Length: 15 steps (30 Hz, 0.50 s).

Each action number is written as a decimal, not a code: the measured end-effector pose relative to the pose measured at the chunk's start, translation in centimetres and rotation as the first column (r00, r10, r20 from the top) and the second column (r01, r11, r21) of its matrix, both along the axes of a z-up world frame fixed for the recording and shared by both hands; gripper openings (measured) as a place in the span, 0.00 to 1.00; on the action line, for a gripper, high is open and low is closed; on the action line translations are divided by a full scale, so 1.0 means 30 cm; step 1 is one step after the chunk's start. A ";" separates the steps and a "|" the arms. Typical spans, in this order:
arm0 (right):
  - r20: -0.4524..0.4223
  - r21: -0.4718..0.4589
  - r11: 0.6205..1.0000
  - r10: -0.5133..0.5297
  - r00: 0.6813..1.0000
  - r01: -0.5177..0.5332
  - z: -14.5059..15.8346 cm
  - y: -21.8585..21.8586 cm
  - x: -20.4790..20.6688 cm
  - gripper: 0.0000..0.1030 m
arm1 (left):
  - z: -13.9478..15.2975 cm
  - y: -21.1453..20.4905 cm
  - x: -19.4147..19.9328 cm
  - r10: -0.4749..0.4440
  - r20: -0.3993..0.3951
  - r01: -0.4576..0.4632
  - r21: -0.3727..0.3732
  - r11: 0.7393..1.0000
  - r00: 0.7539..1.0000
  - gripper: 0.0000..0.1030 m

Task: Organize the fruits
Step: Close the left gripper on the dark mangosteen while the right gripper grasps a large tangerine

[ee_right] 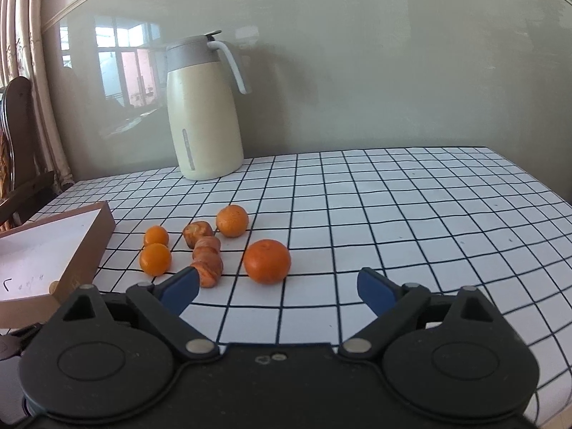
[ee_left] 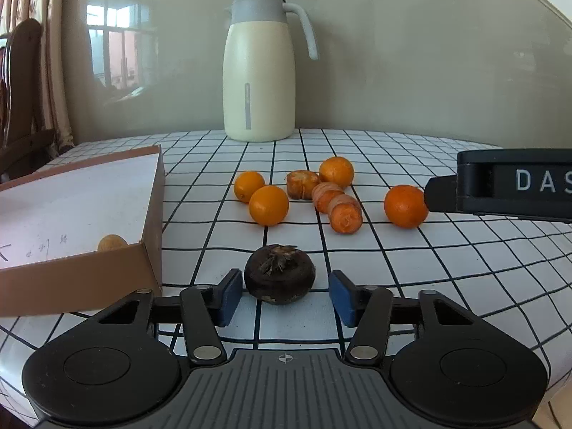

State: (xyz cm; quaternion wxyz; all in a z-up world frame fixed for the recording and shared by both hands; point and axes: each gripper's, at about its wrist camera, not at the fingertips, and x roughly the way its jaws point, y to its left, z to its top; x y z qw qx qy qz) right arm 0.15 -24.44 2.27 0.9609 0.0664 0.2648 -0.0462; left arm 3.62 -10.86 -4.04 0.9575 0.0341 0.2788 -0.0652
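Left tongs bracket a dark fruit while the right tongs line up on a tangerine.

From the left wrist view, the left tongs [ee_left: 282, 295] sit low and level over the checked worktop [ee_left: 447, 286], spread wide, with a dark round fruit [ee_left: 280, 274] between the blue pads [ee_left: 228, 295], which do not yet touch it. The open cardboard box [ee_left: 152, 221] stands just left, one small yellow fruit [ee_left: 112, 242] inside. Closing off-centre could roll the fruit away, or the left pad could clip the box corner. From the right wrist view, the right tongs [ee_right: 277, 291] are also spread wide and hold nothing, aimed at the largest tangerine [ee_right: 266, 261]; their left pad lies just beside a carrot piece [ee_right: 208, 268], so a careless close could nudge it. Three smaller oranges [ee_right: 155, 258] and a thermos jug [ee_right: 203, 107] lie beyond.
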 end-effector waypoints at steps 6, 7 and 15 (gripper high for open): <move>-0.038 0.026 1.000 0.006 0.999 -0.005 -0.024 -0.013 0.074 0.71 | -0.003 0.010 0.021 0.014 0.009 -0.014 -0.009 1.000 1.000 0.41; -0.044 0.037 0.999 0.002 0.999 0.000 -0.030 -0.018 0.086 0.71 | -0.004 0.010 0.024 0.015 0.011 -0.015 -0.008 1.000 1.000 0.41; -0.084 0.061 0.998 -0.001 0.997 0.006 -0.068 -0.031 0.194 0.57 | -0.006 0.016 0.046 0.018 0.009 -0.018 -0.017 1.000 1.000 0.41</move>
